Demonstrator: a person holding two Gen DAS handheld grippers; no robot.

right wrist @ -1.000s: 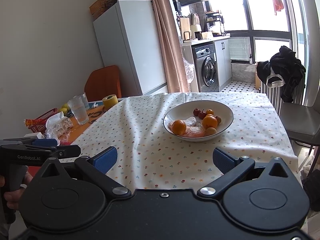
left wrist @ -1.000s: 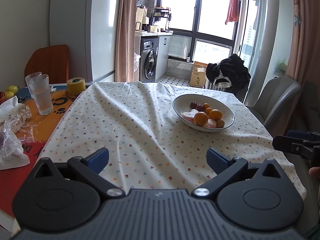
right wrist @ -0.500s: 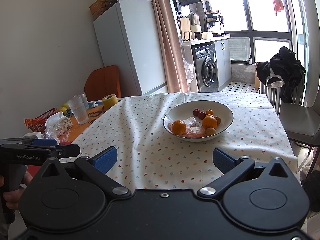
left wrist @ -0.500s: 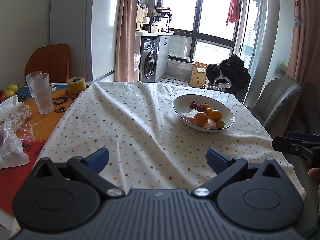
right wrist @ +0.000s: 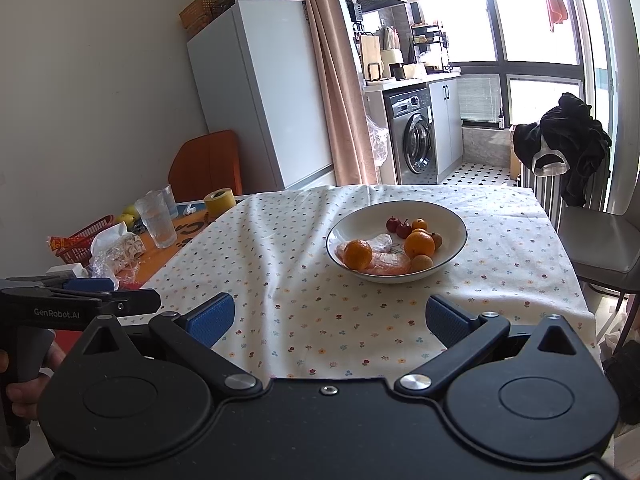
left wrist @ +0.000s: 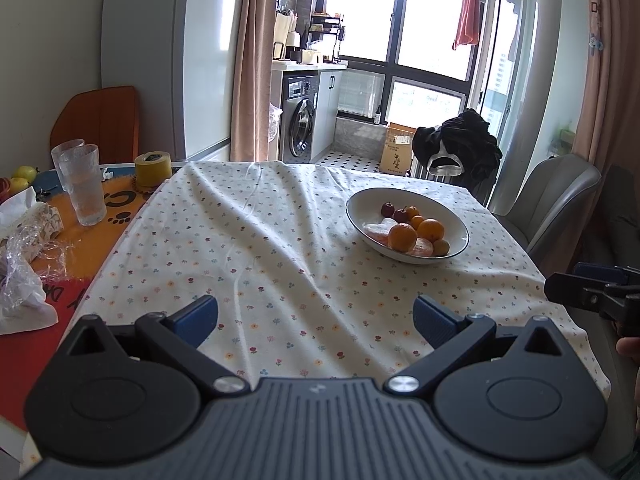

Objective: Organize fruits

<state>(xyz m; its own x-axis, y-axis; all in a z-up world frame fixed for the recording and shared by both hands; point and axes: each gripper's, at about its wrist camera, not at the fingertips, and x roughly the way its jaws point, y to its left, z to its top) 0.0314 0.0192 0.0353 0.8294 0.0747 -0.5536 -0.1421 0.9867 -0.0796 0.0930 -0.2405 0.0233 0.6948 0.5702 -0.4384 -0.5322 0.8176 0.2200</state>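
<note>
A white bowl (left wrist: 454,221) (right wrist: 452,220) stands on the flowered tablecloth (left wrist: 280,248) (right wrist: 288,264), right of centre. It holds oranges (left wrist: 402,237) (right wrist: 357,254), small red fruits (left wrist: 387,209) (right wrist: 393,224), smaller orange and brownish fruits, and wrapped pieces. My left gripper (left wrist: 316,318) hovers open over the cloth's near edge, well short of the bowl, with nothing between its fingers. My right gripper (right wrist: 330,318) is also open and holds nothing, near the front edge, with the bowl ahead. Each gripper shows at the edge of the other's view.
At the left lie stacked glasses (left wrist: 82,184) (right wrist: 156,220), a yellow tape roll (left wrist: 152,169) (right wrist: 219,201), crumpled plastic (left wrist: 20,276) (right wrist: 116,254), a red basket (right wrist: 82,240) and green-yellow fruits (left wrist: 24,172) (right wrist: 130,212). A grey chair (left wrist: 556,200) (right wrist: 596,248) stands beside the table's right side.
Both views have shifted only slightly; the grippers stay open and nothing on the table has moved.
</note>
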